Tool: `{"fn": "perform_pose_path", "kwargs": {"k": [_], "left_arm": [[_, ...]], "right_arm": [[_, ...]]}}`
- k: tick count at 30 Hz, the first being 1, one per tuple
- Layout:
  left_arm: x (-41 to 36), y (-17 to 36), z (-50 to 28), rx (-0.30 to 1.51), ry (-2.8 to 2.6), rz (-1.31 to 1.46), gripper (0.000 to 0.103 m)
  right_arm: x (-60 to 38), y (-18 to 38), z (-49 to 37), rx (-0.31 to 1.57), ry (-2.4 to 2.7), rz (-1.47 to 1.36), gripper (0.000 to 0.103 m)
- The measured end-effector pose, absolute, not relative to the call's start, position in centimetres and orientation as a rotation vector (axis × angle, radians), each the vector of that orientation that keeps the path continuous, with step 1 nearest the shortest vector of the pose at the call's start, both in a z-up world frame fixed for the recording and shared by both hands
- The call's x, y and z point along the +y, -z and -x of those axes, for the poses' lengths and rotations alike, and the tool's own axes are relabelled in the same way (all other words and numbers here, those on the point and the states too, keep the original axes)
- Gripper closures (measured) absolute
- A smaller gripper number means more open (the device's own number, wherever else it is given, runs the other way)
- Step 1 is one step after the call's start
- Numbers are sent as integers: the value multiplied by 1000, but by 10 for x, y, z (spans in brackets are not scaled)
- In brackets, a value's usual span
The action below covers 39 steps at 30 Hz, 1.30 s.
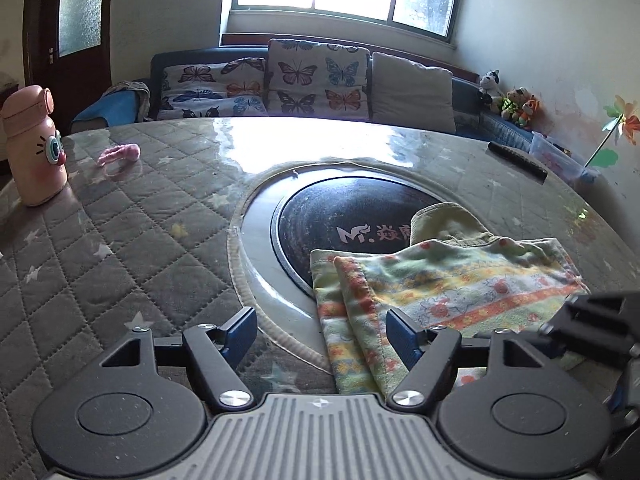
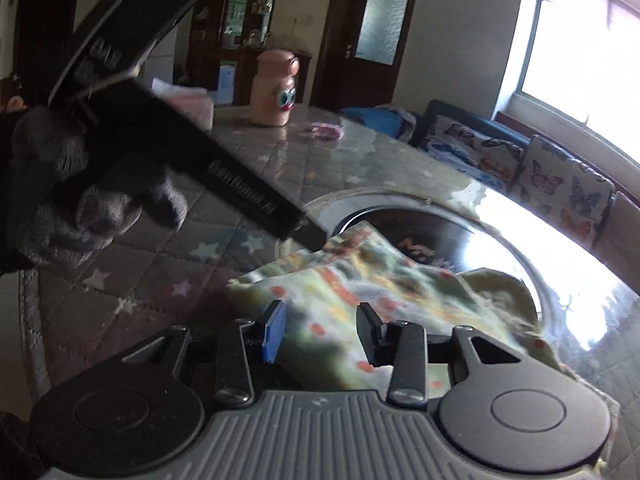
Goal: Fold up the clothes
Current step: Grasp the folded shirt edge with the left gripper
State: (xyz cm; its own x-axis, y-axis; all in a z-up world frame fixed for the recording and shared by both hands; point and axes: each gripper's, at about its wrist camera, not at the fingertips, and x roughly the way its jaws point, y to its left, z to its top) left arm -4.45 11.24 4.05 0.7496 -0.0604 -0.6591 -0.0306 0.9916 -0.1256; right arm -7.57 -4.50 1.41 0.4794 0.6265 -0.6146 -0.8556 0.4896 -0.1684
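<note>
Flowered cloth (image 1: 440,280) lies folded on the quilted table (image 1: 120,240); left gripper (image 1: 322,334) gapes wide over its edge, right gripper (image 2: 322,334) half-open above it, gripping nothing.

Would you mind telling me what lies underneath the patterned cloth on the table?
The patterned cloth rests partly on the black round hob with its metal ring, partly on the quilted table cover. Whatever else is beneath stays hidden.

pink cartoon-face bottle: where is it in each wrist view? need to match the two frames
Left wrist view: the pink bottle stands at the far left edge, on the quilted table cover.
Right wrist view: the same bottle sits upper centre, at the table's far side, before the dark door.
Shared landmark: the black round plate set in the table, partly under the patterned cloth.
</note>
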Motion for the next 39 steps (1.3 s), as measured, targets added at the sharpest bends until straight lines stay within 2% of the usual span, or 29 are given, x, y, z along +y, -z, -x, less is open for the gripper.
{"fn": "perform_pose_path", "kwargs": {"k": [8, 15, 17, 19, 22, 39], "left_arm": [[120, -41, 44, 734, 9, 192, 27], [124, -36, 41, 772, 16, 279, 27], [124, -35, 39, 781, 18, 298, 27], [123, -33, 39, 790, 20, 317, 27], [124, -31, 37, 804, 19, 348, 27], [124, -31, 25, 843, 87, 621, 30]], "right_arm": [[-41, -25, 86, 487, -1021, 525, 63], [-22, -9, 97, 490, -1066, 614, 64], [-18, -7, 99, 479, -1048, 635, 67], [-16, -7, 99, 475, -1029, 642, 80], [-18, -12, 94, 493, -1029, 591, 91], [-47, -40, 83, 482, -1026, 410, 93]]}}
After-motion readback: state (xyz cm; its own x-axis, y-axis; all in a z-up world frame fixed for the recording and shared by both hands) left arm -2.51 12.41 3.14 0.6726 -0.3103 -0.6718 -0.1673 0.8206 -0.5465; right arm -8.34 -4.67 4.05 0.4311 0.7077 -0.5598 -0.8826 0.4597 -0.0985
